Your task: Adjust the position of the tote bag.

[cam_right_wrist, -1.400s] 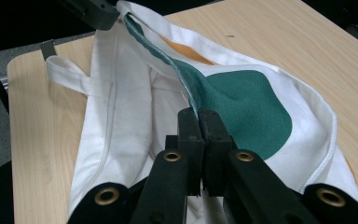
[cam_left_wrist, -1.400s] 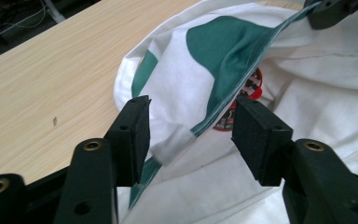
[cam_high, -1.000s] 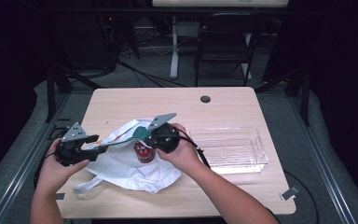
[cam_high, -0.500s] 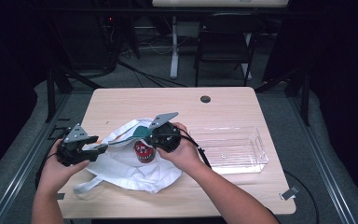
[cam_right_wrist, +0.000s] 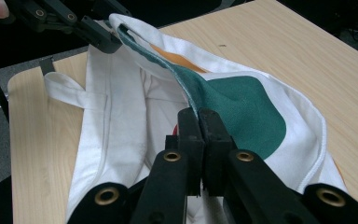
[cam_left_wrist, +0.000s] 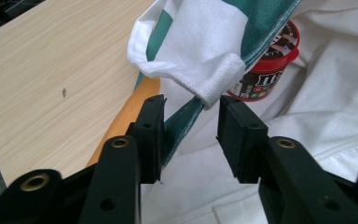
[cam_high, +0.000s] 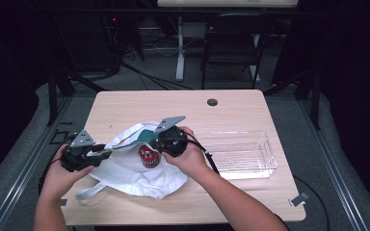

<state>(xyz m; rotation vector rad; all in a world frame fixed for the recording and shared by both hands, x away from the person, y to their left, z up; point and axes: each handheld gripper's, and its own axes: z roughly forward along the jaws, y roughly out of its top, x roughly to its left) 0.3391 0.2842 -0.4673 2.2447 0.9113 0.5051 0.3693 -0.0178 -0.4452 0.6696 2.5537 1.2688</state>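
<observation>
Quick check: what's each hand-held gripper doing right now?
Left hand-held gripper: open, jaws just been closing around the bag's rim, pads not yet pressing it.
Right hand-held gripper: shut on the bag's rim.

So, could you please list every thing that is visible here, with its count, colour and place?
cloth bag: one, white with green and orange print, on the table's left half, rim lifted
candy tub: one, red lid, inside the bag's mouth
plastic bin: one, clear, right of the bag
table: one, light wood
chair: one, dark, behind the table
left claw: black, rim between its jaws, closing
right claw: black, shut on the rim
</observation>
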